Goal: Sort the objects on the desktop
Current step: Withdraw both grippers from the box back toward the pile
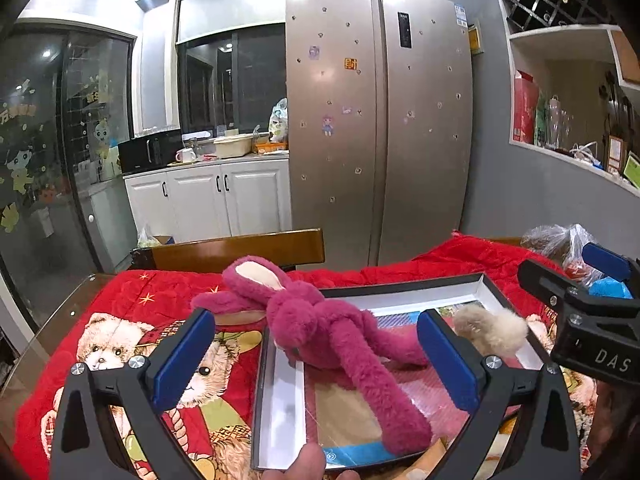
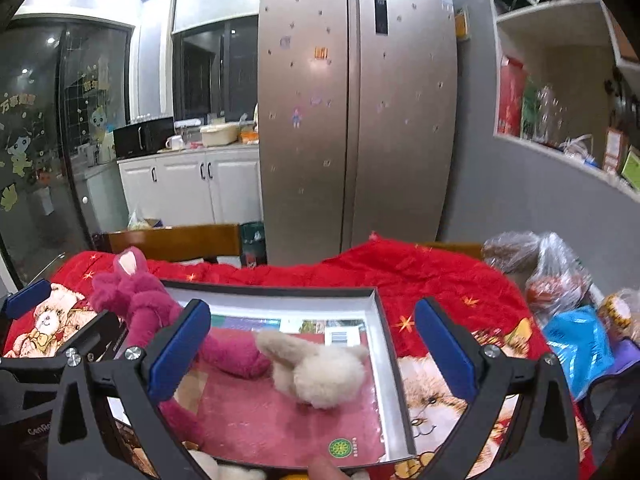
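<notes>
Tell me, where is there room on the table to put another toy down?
Free patches: the red blanket between the box and the plastic bags, and the teddy-bear print left of the box. Inside the box, the near pink floor is bare. Crowded: its middle, where the pink plush and beige plush lie.

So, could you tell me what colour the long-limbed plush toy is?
Magenta plush toy; clearest from the left wrist.

1. Magenta long-limbed plush rabbit point(image 1: 320, 320), cream inside its ear.
2. Small beige fluffy plush toy point(image 2: 320, 372).
3. Shallow black-rimmed box lid point(image 2: 384, 352), white inner walls, pink printed sheet inside.
4. Bright red quilted cloth point(image 2: 420, 276) with gold stars and cartoon bears.
5. Black hand-held gripper point(image 1: 316, 364), blue pads.
</notes>
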### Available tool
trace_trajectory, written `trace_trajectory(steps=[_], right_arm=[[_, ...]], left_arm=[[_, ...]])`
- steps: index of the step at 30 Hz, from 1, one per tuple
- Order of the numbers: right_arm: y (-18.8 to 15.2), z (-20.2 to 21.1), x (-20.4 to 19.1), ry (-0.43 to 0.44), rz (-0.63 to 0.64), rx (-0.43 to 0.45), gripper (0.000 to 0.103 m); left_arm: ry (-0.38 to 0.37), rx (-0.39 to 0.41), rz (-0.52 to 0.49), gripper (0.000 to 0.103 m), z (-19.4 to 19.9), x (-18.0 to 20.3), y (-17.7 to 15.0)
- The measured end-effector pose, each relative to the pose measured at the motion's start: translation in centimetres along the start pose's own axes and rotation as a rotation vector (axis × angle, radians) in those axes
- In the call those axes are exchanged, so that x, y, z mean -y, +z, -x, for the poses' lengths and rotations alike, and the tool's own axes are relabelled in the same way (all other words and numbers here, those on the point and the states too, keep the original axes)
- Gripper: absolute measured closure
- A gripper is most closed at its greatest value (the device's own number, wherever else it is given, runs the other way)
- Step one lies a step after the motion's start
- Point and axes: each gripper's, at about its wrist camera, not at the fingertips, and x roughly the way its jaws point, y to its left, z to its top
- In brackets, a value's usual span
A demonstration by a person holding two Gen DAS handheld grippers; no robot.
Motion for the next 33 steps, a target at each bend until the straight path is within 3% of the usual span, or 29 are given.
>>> trace_trajectory(steps=[7, 12, 19, 22, 24, 29, 33], right_arm=[[1.6, 5.5, -0.4, 0.026, 0.018, 0.101, 0.0], [2.3, 11.5, -0.2, 0.048, -0.012, 0.171, 0.0], [1.3, 19.5, -1.8, 0.048, 0.049, 0.289, 0.0], [0.3, 23.2, -1.0, 0.137, -0.056, 0.316, 0.0], [-0.3, 25.3, -0.4, 0.158, -0.109, 0.321, 0.0], [-2.3, 28.4, 0.0, 0.097, -0.114, 0.332, 0.0], [-5.2, 27.3, -0.7, 0.043, -0.041, 0.244, 0.0]], left_arm=[[-0.021, 0.057, 0.067, 0.0, 4.9, -0.8, 1.3], [-0.035, 0.133, 0.09, 0.0, 11.1, -1.1, 2.1], [-0.01, 0.231, 0.067, 0.0, 18.7, -2.0, 2.1], [0.007, 0.269, 0.051, 0.0, 21.0, -2.2, 1.1], [0.011, 0.275, 0.057, 0.0, 21.9, -2.4, 0.2], [-0.001, 0.227, 0.083, 0.0, 22.2, -3.6, -3.3], [-0.011, 0.19, 0.103, 0.0, 21.5, -4.5, -5.8]])
